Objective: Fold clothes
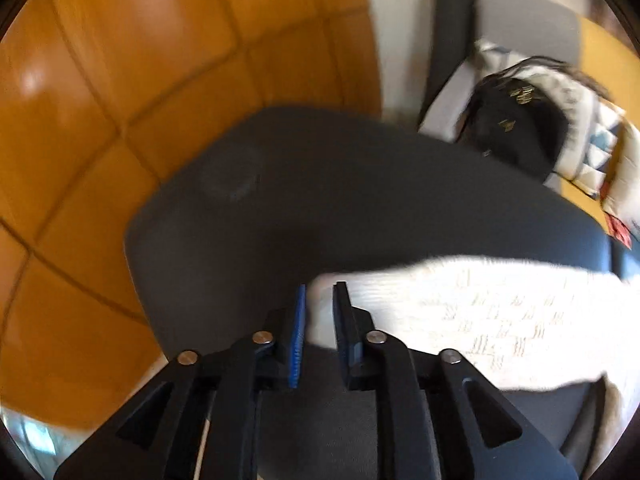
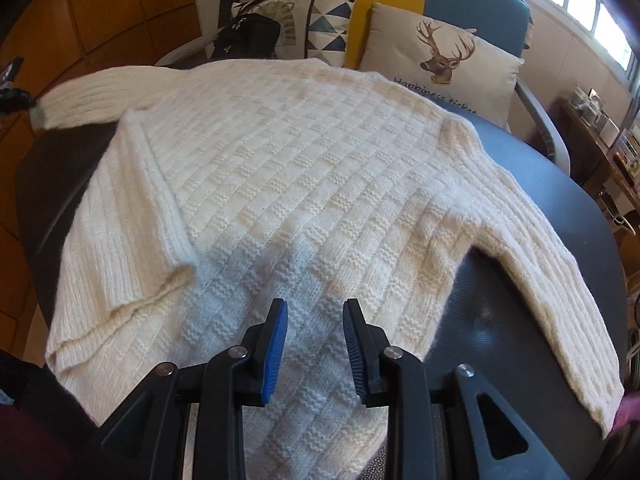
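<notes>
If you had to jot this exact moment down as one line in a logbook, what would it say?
task: fold clothes | white sweater: spread on dark table | left gripper: sweater edge between jaws | right gripper: open above sweater

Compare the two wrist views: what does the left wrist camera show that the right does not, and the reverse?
Only the left wrist view shows the left gripper with a sweater edge between its jaws, plus bare table and much orange panelling.

Only the right wrist view shows the right gripper open over the sweater body, one sleeve folded in, the other sleeve hanging outward, and the deer cushion.

Both show the white knit sweater, the dark table, the black bag and the triangle-pattern cushion.
</notes>
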Tool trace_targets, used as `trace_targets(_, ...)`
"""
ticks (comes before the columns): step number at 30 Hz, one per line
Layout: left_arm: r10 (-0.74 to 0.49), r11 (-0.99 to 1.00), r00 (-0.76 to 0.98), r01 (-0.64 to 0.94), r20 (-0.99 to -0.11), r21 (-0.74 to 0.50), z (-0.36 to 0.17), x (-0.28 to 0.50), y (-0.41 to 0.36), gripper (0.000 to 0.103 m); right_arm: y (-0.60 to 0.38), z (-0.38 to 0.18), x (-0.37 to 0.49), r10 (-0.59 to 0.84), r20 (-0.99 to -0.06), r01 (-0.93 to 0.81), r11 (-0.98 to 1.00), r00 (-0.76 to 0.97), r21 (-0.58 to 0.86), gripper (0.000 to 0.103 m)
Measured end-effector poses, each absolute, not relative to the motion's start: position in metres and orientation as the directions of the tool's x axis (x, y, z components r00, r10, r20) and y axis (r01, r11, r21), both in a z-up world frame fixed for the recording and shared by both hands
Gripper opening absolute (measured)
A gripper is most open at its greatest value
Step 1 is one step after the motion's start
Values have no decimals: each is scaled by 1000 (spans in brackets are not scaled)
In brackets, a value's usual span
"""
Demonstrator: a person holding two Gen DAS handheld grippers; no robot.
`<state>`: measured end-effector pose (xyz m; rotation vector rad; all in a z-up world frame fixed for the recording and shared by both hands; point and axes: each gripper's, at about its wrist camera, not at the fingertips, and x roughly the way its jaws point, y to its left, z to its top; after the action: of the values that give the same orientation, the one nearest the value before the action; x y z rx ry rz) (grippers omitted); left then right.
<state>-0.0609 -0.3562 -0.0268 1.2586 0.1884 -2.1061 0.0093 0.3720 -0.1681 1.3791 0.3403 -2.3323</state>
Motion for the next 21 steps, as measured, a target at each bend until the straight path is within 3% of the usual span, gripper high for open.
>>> trace_targets(4, -414, -713, -240, 686, -878, 148, -58, -66, -372, 18, 377, -161, 9, -257, -880, 465, -884, -399, 48, 28)
trace_targets(5, -379, -731, -292, 676, -878, 91, -59, -73, -361, 18, 383, -159, 8, -273, -881, 455, -887, -387, 75, 28)
trace_targets(11, -54, -903, -478, 397, -877, -161, -64, -57, -238, 19, 417, -155, 15, -572, -786, 404, -793, -235, 456, 33)
trace_targets(15, 144, -950, -490, 174, -860, -258, -75, -42, -136, 25, 410, -168, 20, -546, -807, 402, -807, -226, 433, 37)
trace_targets(19, 275, -952, -454, -2, -847, -308, -87, -21, -49, 25, 390, -171, 14, -690, -694, 411, -705, -206, 579, 37)
trace_targets(21, 333, -937, -427, -49, -841, -347, -89, -15, -30, 25, 371, -178, 2, -683, -698, 397, -714, -216, 576, 38)
